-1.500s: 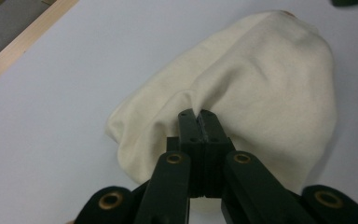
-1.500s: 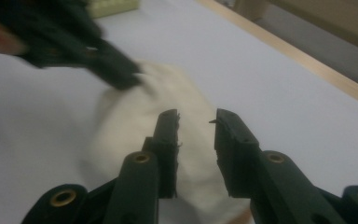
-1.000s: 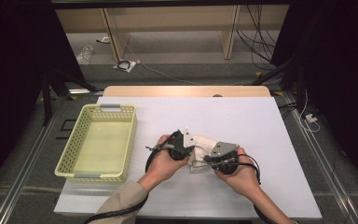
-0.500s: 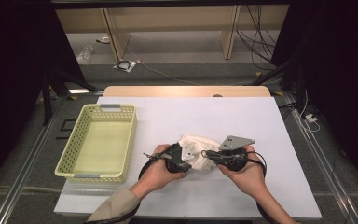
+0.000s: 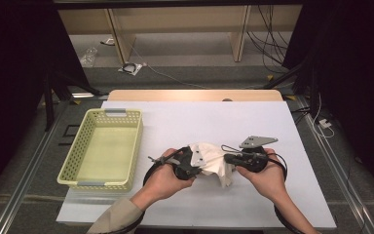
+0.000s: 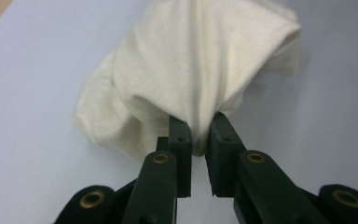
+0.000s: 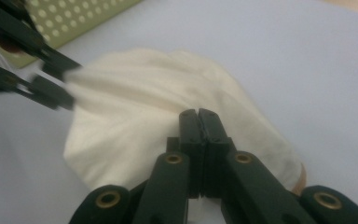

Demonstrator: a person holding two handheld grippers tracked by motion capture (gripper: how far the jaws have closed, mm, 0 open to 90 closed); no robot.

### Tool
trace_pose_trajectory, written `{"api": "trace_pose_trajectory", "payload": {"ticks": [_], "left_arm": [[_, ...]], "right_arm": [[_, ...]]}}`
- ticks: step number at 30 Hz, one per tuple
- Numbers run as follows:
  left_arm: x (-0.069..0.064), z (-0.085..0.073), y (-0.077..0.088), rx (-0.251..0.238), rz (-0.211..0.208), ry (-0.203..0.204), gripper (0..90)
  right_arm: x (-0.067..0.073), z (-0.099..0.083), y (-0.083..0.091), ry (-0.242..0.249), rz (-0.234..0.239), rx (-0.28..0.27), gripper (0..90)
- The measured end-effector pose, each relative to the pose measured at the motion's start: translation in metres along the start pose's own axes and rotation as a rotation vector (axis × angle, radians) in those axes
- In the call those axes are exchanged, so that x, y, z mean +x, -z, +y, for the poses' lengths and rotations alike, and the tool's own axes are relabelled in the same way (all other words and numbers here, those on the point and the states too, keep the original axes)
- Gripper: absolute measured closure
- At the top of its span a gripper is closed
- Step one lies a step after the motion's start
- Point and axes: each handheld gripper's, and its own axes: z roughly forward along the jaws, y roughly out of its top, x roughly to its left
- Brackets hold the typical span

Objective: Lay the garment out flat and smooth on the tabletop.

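A cream cloth (image 5: pixel 213 163) hangs bunched between my two grippers, just above the white table (image 5: pixel 199 122). My left gripper (image 5: pixel 195 165) points right. Its jaws have just been closing, and in the left gripper view a fold of the cloth (image 6: pixel 200 60) is pinched between them at the left gripper's (image 6: pixel 200 133) tips. My right gripper (image 5: pixel 226 158) points left and is shut on the cloth's other side. The right gripper view shows the right gripper's (image 7: pixel 198 116) jaws pressed together on the cloth (image 7: pixel 135 126), with the left gripper (image 7: pixel 56 84) blurred beyond.
A pale yellow perforated basket (image 5: pixel 137 141) with nothing in it stands on the table's left part; a corner of the basket (image 7: pixel 74 18) appears in the right gripper view. Table edges lie close in front of the hands. Shelving legs and cables are on the floor beyond.
The cloth has been gathered up off the table and now hangs between the grippers. The right hand has shifted to the right and the left hand toward the near edge.
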Motion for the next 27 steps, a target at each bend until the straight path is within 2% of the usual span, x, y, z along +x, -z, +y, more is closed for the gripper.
{"api": "trace_pose_trajectory", "payload": {"ticks": [2, 4, 6, 7, 9, 12, 14, 16, 18, 20, 21, 22, 23, 24, 27], "left_arm": [[0.002, 0.006, 0.000, -0.003, -0.002, 0.002, 80.8], [0.009, 0.010, -0.008, 0.009, 0.003, 0.020, 80.7], [0.015, 0.010, -0.021, 0.022, 0.018, 0.055, 80.6], [0.018, 0.009, -0.025, 0.031, 0.029, 0.057, 80.6], [0.024, 0.006, -0.036, 0.038, 0.033, 0.102, 80.5], [0.029, 0.004, -0.044, 0.032, 0.053, 0.136, 80.3], [0.032, 0.004, -0.047, 0.038, 0.072, 0.143, 80.0], [0.034, 0.005, -0.047, 0.038, 0.075, 0.149, 79.9], [0.033, 0.005, -0.047, 0.032, 0.080, 0.154, 79.9], [0.032, 0.006, -0.047, 0.033, 0.081, 0.146, 79.9], [0.031, 0.005, -0.047, 0.030, 0.079, 0.145, 79.6], [0.031, 0.005, -0.046, 0.027, 0.080, 0.137, 79.4], [0.031, 0.003, -0.045, 0.023, 0.080, 0.130, 78.8], [0.031, 0.002, -0.044, 0.015, 0.078, 0.126, 77.9], [0.033, -0.004, -0.042, -0.010, 0.091, 0.083, 68.4]], "right_arm": [[-0.004, -0.003, -0.007, -0.003, -0.002, 0.022, 89.5], [-0.008, -0.006, -0.014, -0.006, -0.013, 0.037, 87.6], [-0.009, -0.011, -0.022, 0.003, -0.020, 0.046, 79.9], [-0.010, -0.014, -0.023, 0.007, -0.025, 0.051, 76.5], [-0.010, -0.013, -0.019, 0.015, -0.036, 0.041, 72.6], [-0.007, -0.010, -0.004, 0.041, -0.047, 0.011, 68.3], [0.001, -0.008, 0.003, 0.051, -0.017, 0.021, 62.7], [0.011, -0.009, 0.003, 0.075, 0.045, 0.065, 55.8], [0.021, -0.014, -0.004, 0.089, 0.057, 0.124, 52.1], [0.026, -0.020, -0.016, 0.109, 0.037, 0.184, 54.4], [0.027, -0.023, -0.021, 0.103, 0.022, 0.196, 62.0], [0.026, -0.026, -0.024, 0.113, 0.002, 0.207, 74.0], [0.026, -0.026, -0.024, 0.098, -0.004, 0.207, 82.3], [0.023, -0.024, -0.021, 0.087, -0.009, 0.197, 88.4], [0.012, -0.014, -0.003, 0.004, 0.001, 0.110, 89.5]]}}
